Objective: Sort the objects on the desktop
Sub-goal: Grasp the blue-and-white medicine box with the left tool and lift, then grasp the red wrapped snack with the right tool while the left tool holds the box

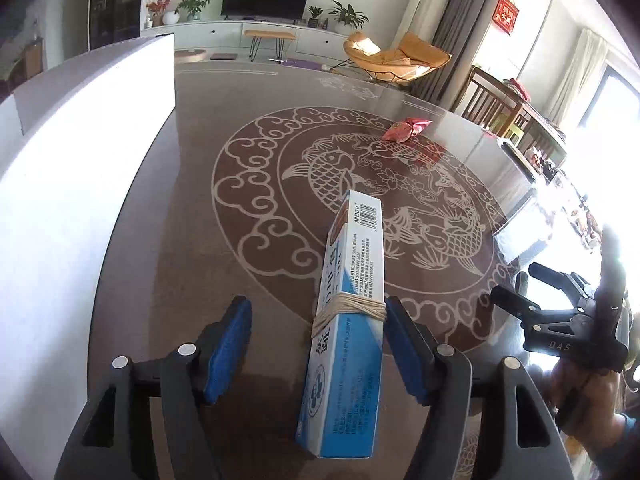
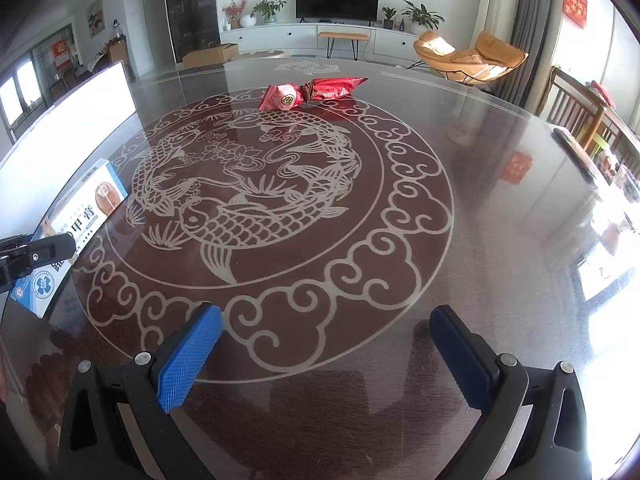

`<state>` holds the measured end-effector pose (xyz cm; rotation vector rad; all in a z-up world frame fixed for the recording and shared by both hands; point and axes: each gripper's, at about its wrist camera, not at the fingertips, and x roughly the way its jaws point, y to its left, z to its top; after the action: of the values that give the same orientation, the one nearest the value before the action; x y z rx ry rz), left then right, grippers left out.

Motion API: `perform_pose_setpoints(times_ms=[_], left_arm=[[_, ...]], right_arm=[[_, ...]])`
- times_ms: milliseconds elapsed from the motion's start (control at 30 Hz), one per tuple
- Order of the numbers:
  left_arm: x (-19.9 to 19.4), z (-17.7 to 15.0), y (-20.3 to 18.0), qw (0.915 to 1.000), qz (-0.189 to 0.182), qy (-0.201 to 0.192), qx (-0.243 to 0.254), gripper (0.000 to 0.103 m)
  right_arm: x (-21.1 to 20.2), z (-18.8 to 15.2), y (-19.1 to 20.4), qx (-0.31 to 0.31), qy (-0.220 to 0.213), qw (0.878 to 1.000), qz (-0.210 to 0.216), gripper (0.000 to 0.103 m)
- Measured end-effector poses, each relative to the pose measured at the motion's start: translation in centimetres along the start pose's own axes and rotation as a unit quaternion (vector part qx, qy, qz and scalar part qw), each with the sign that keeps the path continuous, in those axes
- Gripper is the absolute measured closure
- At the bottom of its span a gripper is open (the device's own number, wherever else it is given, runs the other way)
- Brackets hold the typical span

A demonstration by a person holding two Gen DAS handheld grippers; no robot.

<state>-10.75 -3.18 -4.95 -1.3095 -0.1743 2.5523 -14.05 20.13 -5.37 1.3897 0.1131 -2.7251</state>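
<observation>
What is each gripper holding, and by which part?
Nothing is gripped. The blue box sits between the open jaws of the left gripper, its string-wrapped middle against one pad only; the right gripper is open and empty.

A home living room: a television [image 2: 337,0] on a long white cabinet [image 2: 304,40], potted plants [image 2: 270,8], an orange lounge chair [image 2: 472,58], and grey curtains [image 2: 532,20].

Bright daylight, right-side window glare, fisheye-warped edges
</observation>
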Motion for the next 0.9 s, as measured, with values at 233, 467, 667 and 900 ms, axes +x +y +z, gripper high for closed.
perform_pose_setpoints(times_ms=[233, 467, 667, 900], left_arm=[[0.5, 2.0, 2.0, 0.9979, 0.055, 0.008, -0.034, 0.036], [2.5, 1.5, 0.8, 0.9971, 0.060, 0.031, 0.034, 0.014], [3.6, 1.6, -0.1, 0.9930, 0.090, 0.013, 0.075, 0.025], [2.9, 1.7, 0.9, 0.9911, 0.128, -0.022, 0.028, 0.059]], right_arm=[[0.0, 0.0, 0.0, 0.000, 0.000, 1.000, 0.001, 0.000], [0.3, 0.1, -0.2, 0.003, 0.002, 1.000, 0.005, 0.000], [0.4, 0.0, -0.1, 0.004, 0.002, 1.000, 0.005, 0.000], [0.4, 0.0, -0.1, 0.004, 0.002, 1.000, 0.006, 0.000]])
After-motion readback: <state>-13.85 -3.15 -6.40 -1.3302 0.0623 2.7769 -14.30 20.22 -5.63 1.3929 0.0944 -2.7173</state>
